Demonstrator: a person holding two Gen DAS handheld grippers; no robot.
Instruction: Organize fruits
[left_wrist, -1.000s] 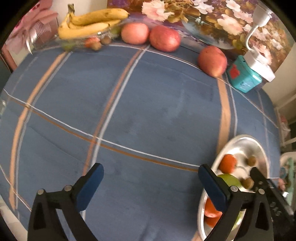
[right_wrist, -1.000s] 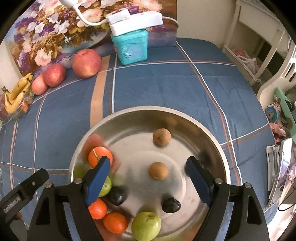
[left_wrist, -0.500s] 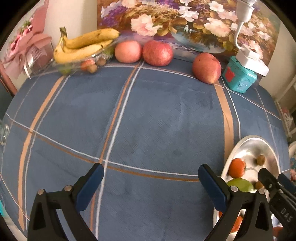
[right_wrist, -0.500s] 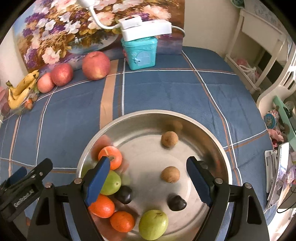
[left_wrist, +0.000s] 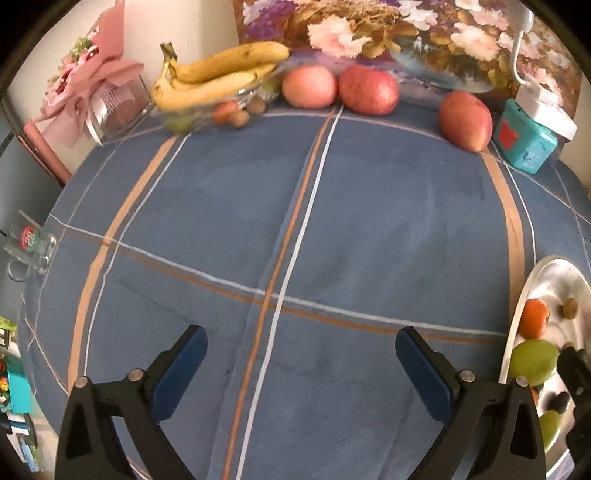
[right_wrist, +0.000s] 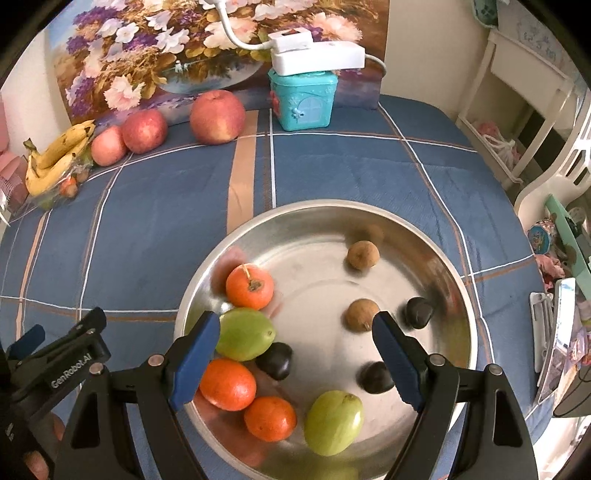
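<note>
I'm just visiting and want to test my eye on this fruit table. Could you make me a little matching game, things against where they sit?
Things:
1. bananas
2. orange fruits
3. white lamp base
4. lone red apple

Places:
A. inside the steel bowl
B. on the teal box
C. on the cloth beside the teal box
D. in the glass dish

Pairs: 1-D, 2-A, 3-B, 4-C

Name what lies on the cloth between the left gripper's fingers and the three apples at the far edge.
Nothing: in the left wrist view only bare blue plaid tablecloth stretches from the open left gripper to the apples.
</note>
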